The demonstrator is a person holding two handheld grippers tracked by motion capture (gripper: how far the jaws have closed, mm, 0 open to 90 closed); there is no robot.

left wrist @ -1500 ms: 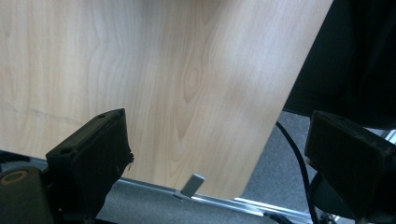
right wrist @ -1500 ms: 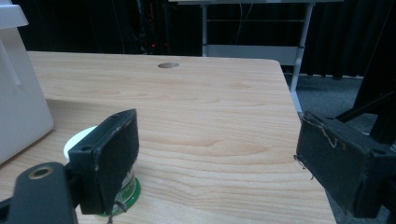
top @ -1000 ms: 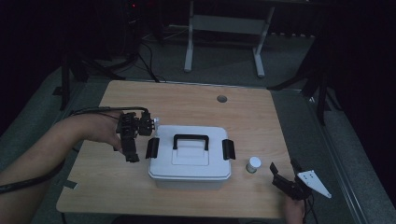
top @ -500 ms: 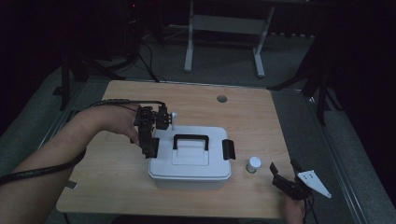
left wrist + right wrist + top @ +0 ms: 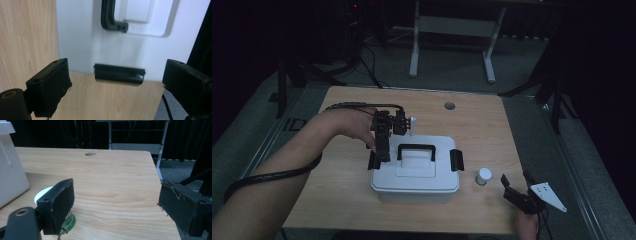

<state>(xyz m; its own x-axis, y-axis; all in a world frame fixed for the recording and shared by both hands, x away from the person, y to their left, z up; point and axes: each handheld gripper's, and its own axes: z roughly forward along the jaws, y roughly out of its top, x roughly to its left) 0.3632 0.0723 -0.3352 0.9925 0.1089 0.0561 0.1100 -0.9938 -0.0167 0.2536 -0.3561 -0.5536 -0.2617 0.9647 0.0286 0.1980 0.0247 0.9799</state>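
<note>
Light wooden table (image 5: 337, 200), dim room. A white rectangular plastic box (image 5: 415, 175) with a black carry handle (image 5: 416, 150) on its lid sits near the table's middle, a black latch on each short end: left latch (image 5: 373, 160), right latch (image 5: 456, 159).

Left gripper (image 5: 381, 152), held in the person's left hand (image 5: 357, 125), hangs over the box's left end, pointing down. In the left gripper view its black jaws stand wide apart, empty, with the left latch (image 5: 119, 74) between them (whether above it or level with it, cannot tell). The latch lies flat against the box's edge.

Small white cylindrical bottle (image 5: 483, 176) stands upright just right of the box, apart from it. The right gripper view shows a green band at its base (image 5: 67, 220).

Right gripper (image 5: 518, 186) sits low at the table's front right corner, grey three-cornered plate (image 5: 548, 196) on top. Jaws spread wide, holding nothing; the bottle is partly hidden behind its left jaw.

Round hole (image 5: 449, 105) in the tabletop near the far edge.
</note>
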